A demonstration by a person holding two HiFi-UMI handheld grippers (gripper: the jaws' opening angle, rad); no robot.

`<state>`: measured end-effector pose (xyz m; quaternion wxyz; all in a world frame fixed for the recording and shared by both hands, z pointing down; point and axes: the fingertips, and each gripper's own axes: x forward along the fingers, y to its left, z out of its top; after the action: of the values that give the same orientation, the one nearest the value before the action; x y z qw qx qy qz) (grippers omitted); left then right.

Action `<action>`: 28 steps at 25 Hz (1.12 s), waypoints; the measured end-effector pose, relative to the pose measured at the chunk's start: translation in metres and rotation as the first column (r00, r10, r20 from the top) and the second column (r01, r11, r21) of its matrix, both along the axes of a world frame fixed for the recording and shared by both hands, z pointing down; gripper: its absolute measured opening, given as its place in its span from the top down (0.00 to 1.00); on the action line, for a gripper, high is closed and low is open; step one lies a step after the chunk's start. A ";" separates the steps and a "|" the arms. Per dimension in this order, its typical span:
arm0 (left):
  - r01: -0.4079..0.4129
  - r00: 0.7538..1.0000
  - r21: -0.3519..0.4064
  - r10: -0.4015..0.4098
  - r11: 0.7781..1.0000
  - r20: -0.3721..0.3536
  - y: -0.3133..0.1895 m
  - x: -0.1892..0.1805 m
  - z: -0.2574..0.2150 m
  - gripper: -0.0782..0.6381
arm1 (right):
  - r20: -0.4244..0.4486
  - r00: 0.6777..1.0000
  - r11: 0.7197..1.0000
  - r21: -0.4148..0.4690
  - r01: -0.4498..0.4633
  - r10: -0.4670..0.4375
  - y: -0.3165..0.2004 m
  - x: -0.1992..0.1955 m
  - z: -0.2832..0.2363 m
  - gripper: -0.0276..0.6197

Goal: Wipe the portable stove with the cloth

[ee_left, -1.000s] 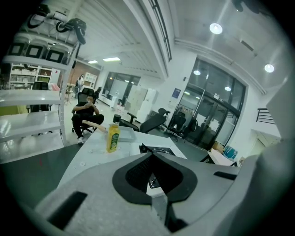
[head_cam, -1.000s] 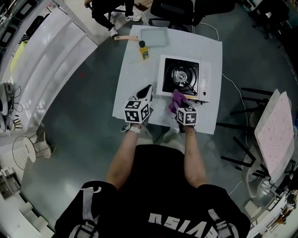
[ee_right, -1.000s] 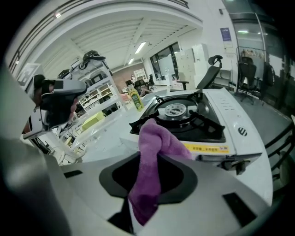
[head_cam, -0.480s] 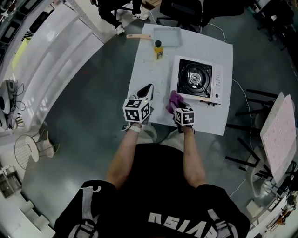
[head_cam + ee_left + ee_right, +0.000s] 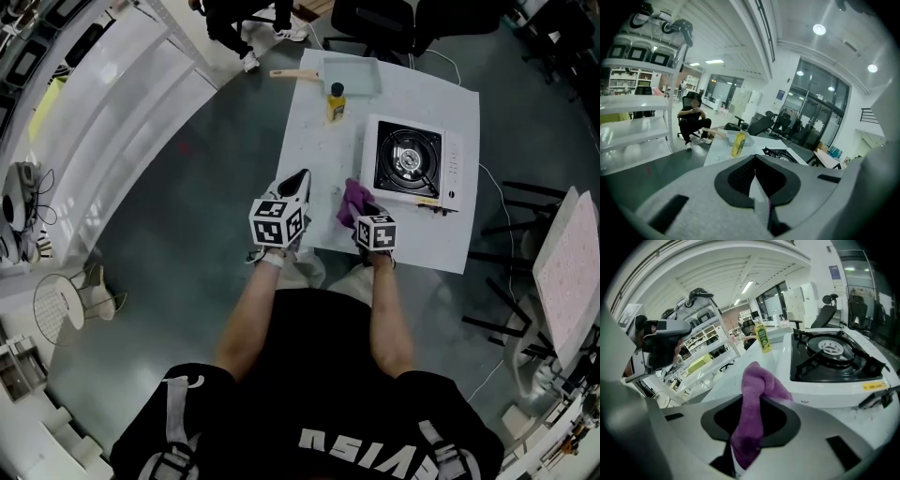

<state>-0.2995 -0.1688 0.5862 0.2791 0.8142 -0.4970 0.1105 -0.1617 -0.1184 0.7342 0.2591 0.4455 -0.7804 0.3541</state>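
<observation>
- The right gripper is hovering just off the near-left corner of the portable stove. Its jaws are standing partly closed and pinching the purple cloth between them.
- The cloth is bunching up above the jaws and drooping toward the stove's near-left corner. It looks just short of the white casing, though I cannot tell whether it is touching.
- The left gripper is idling well to the left of the stove, over the table. Its jaws are pressing together with nothing between them.
- Judging by this, the step in hand is the approach: the cloth is gripped and being brought up to the stove, and no wiping contact is showing yet.
- The next move is calling for the cloth to be lowered onto the stove's white top beside the black burner grate and dragged across it. The pinch needs to be firm enough that the cloth is not slipping out.
- The free left gripper could be steadying the stove's left edge if the stove is sliding under the strokes.
- Beyond the stove's far-left corner a yellow bottle is standing, with a shallow tray lying just past it. Neither is needed for this step.
</observation>
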 end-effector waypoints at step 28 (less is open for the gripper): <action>-0.024 1.000 0.102 0.025 0.994 -0.008 -0.036 -0.012 -0.043 0.88 | 0.004 0.999 0.983 0.178 -0.035 0.035 -0.066 -0.008 -0.081 0.80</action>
<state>-0.3116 -0.2052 0.5431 0.2383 0.8340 -0.4904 0.0846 -0.1698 -0.1847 0.6527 0.2115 0.4802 -0.8013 0.2875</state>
